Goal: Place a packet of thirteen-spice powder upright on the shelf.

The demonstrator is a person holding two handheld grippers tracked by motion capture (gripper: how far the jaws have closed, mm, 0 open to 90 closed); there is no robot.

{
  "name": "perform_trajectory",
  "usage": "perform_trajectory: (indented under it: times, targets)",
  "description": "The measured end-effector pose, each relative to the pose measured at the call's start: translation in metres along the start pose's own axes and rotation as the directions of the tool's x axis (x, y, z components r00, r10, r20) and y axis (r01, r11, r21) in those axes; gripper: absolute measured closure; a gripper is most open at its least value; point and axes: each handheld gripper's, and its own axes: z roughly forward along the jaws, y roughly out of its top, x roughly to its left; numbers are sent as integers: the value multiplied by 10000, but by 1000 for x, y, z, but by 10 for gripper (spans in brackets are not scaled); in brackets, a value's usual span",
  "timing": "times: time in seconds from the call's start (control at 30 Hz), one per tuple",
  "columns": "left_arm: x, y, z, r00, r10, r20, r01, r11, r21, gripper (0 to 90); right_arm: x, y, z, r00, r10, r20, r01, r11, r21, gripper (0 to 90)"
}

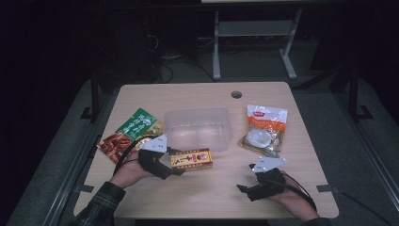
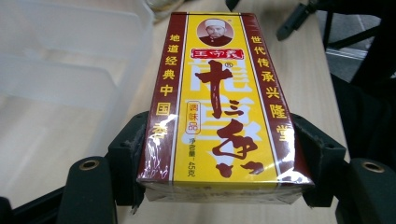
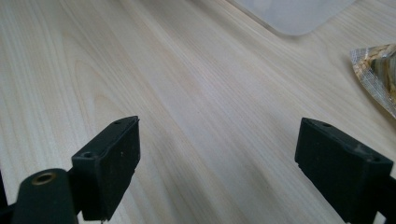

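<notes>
A yellow and dark-red box (image 1: 191,159) printed with Chinese characters is clamped by its long sides, and my left gripper (image 1: 180,165) is shut on it. In the left gripper view the box (image 2: 219,107) lies lengthways between the two black pads (image 2: 128,151), just right of the clear plastic container (image 2: 56,70). The container (image 1: 198,127) stands mid-table, right behind the box. My right gripper (image 1: 243,189) hovers low near the front right with its jaws wide apart. In its own view the right gripper (image 3: 217,158) stands open with bare wood between the jaws.
A green and red sauce packet (image 1: 129,134) lies left of the container. An orange and white snack packet (image 1: 263,129) lies to its right, its corner (image 3: 378,70) showing in the right gripper view. A cable hole (image 1: 236,94) is near the table's far edge.
</notes>
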Motion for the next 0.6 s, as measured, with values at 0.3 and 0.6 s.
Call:
perform_trajectory:
  times: [0.3, 0.6]
  targets:
    - [21, 22, -3, 9996, 150, -228, -150, 9999, 18, 315, 0, -1, 1, 10000, -81, 49, 81, 10000, 44, 139]
    - [38, 48, -1, 9992, 268, -305, -263, 9995, 173, 315, -1, 0, 1, 9999, -158, 63, 158, 9999, -43, 139]
